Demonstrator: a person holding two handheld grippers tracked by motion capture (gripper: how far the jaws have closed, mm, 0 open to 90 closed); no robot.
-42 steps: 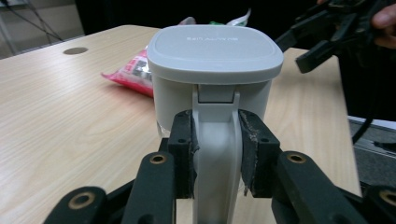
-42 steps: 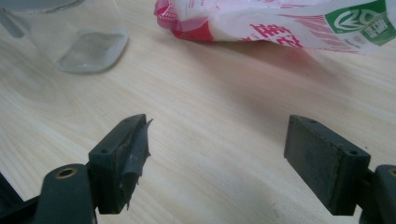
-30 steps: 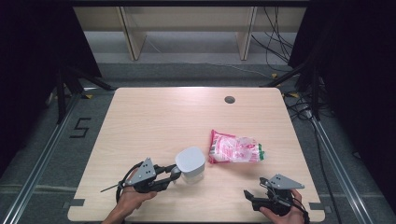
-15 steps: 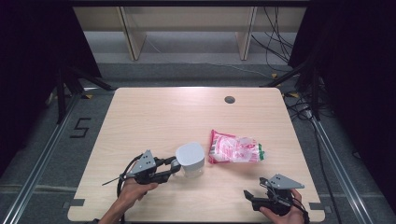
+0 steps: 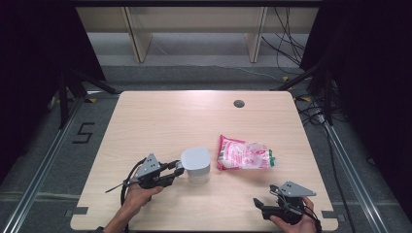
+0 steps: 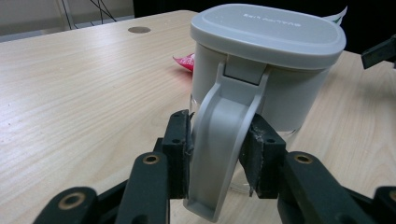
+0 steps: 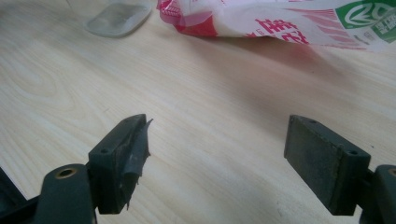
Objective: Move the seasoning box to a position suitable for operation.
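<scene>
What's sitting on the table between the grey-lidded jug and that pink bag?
Nothing: the high view shows bare table between the jug and the pink bag.

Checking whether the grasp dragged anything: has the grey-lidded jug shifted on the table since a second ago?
No. The jug keeps its gap to the pink bag. The left gripper, its jaws just closing, moved right to pinch the handle.

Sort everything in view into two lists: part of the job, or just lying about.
In the job: jug, its handle, left gripper clamped on the handle.

Lying about: snack bag, right gripper, idle and open.
</scene>
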